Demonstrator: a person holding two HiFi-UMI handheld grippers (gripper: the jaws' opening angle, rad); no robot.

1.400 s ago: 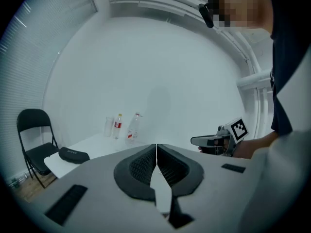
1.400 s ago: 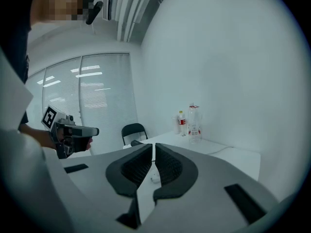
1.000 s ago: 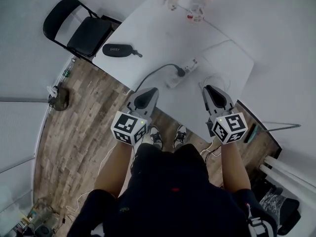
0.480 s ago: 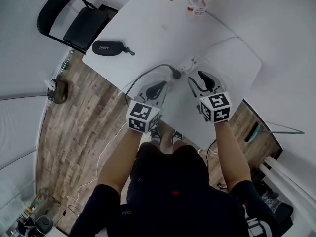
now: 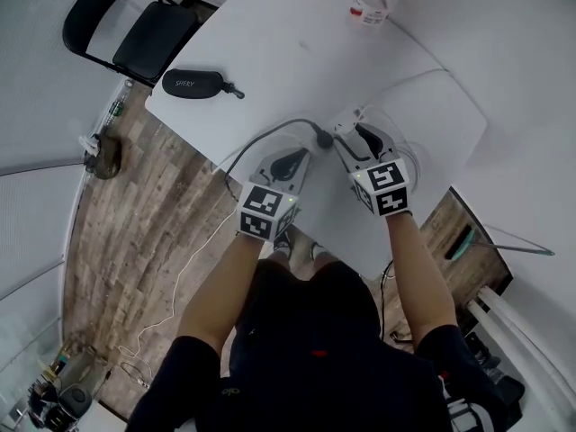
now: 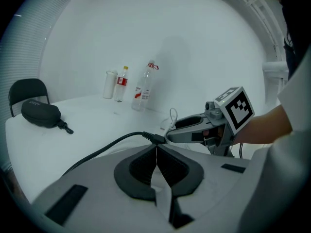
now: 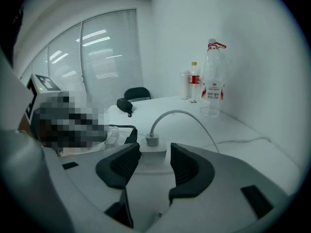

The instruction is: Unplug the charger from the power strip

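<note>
**A:** Right claw?

**B:** I'm opening the right gripper (image 7: 155, 155) wide. It was shut a second ago, up off the table. The white square charger block (image 7: 152, 148) is sitting between its pads, ungripped, still in the white plastic power strip (image 5: 346, 118).

**A:** Left?

**B:** The left gripper (image 6: 156, 149) is pressed together and empty, hovering by the black cable (image 6: 107, 147). I'm judging the pinch comes next.

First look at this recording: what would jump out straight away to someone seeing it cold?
Both grippers crowd the near edge of the white table: the right gripper, its jaws opening, has the white charger between them, not yet gripped. The left gripper sits shut beside it, by a black cable. Farther off are a black case at the table's left and bottles at its far end.
</note>
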